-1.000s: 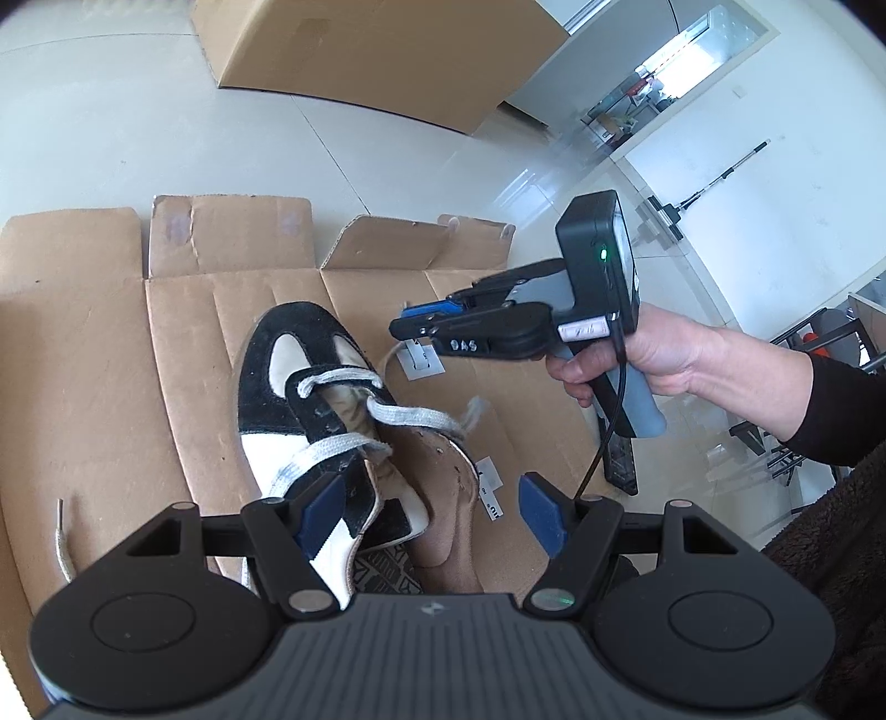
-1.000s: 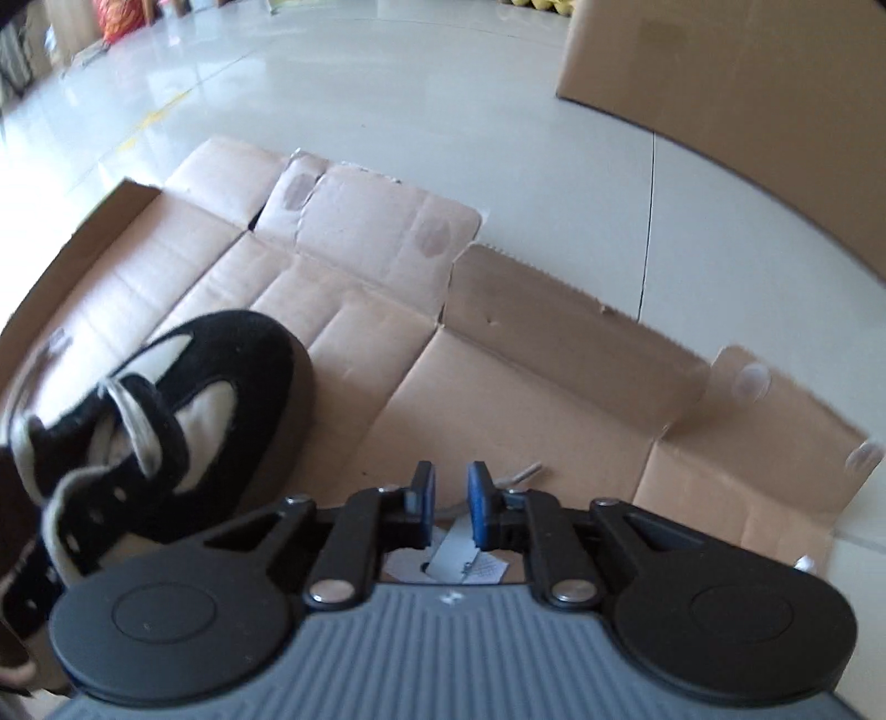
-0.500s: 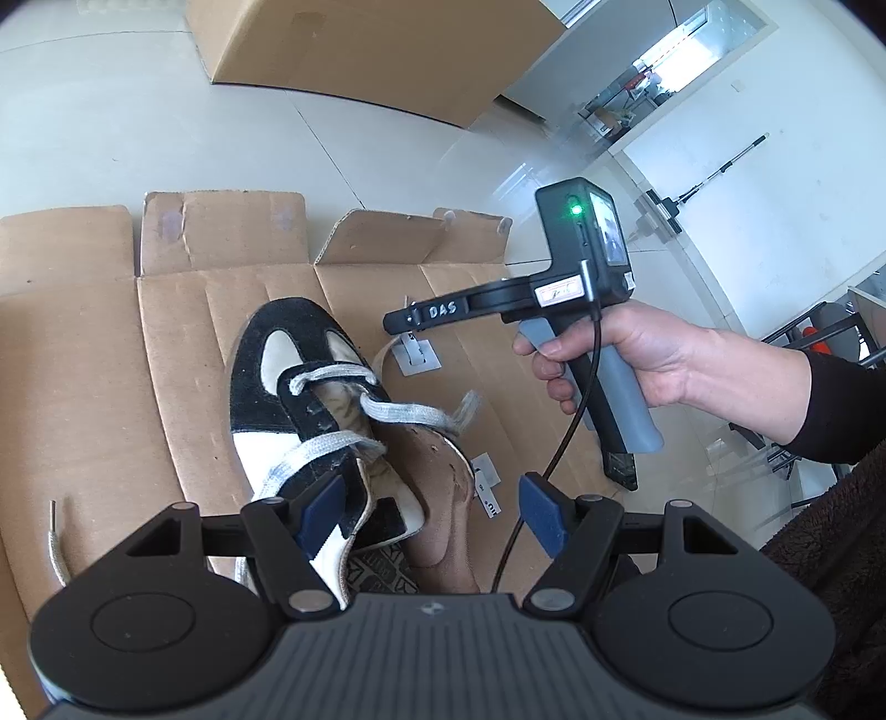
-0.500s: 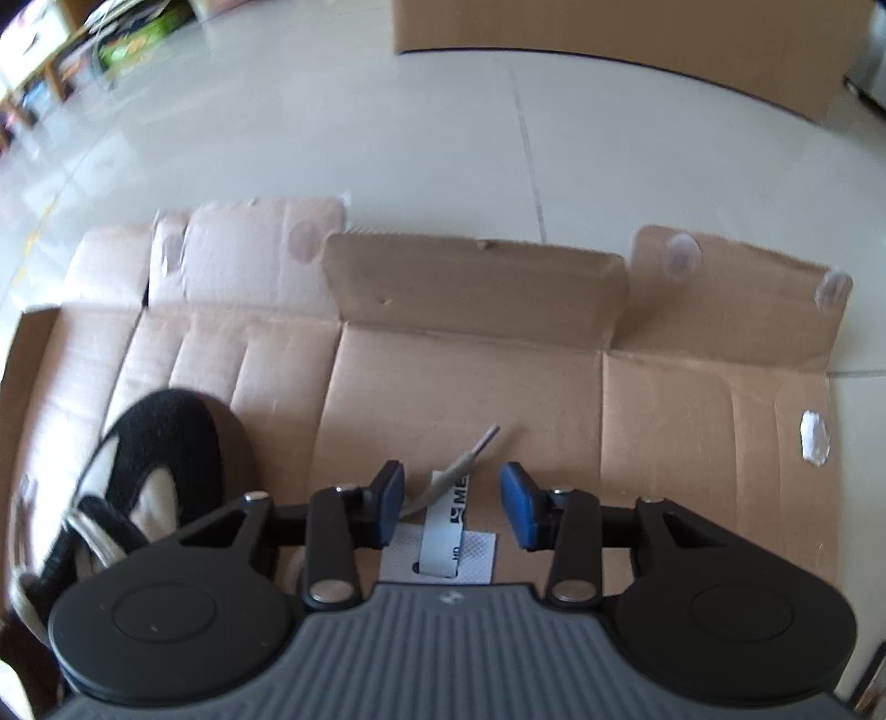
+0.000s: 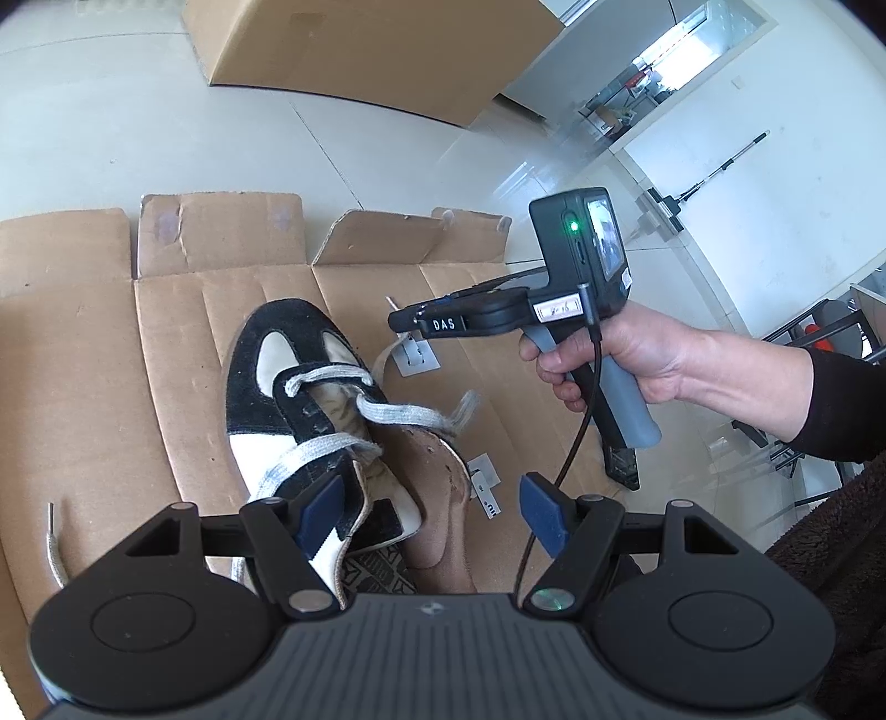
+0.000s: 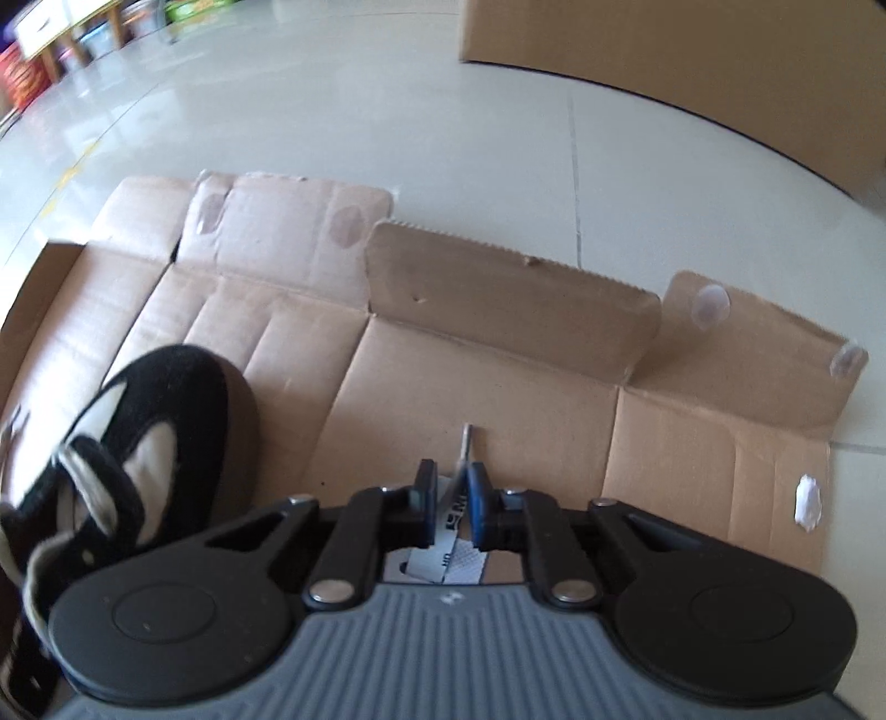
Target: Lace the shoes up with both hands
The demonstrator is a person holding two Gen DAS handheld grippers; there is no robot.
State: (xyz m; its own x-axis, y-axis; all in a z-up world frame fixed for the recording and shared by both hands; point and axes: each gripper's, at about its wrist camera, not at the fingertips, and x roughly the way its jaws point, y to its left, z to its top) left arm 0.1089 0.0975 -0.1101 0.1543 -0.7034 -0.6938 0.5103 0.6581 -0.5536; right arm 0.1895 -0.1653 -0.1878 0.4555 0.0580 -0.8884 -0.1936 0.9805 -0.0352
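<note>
A black and white shoe lies on flattened cardboard, with a grey lace crossed through its lower eyelets. My left gripper stands open over the heel end; its left pad is beside the shoe's side and its right pad hangs free. To the right of the toe, my right gripper is held by a hand. In the right wrist view the right gripper is shut on the lace end, whose stiff tip sticks out past the pads. The shoe shows at the left.
The lace's other end lies loose on the cardboard at the left. White labels are stuck on the sheet near the shoe. A large closed carton stands on the tiled floor beyond. The cardboard's flaps stand up at the far edge.
My right gripper's jaws went from apart to closed on the lace tip, and the gripper shifted slightly near the shoe's toe. The left gripper and the shoe stayed put.
</note>
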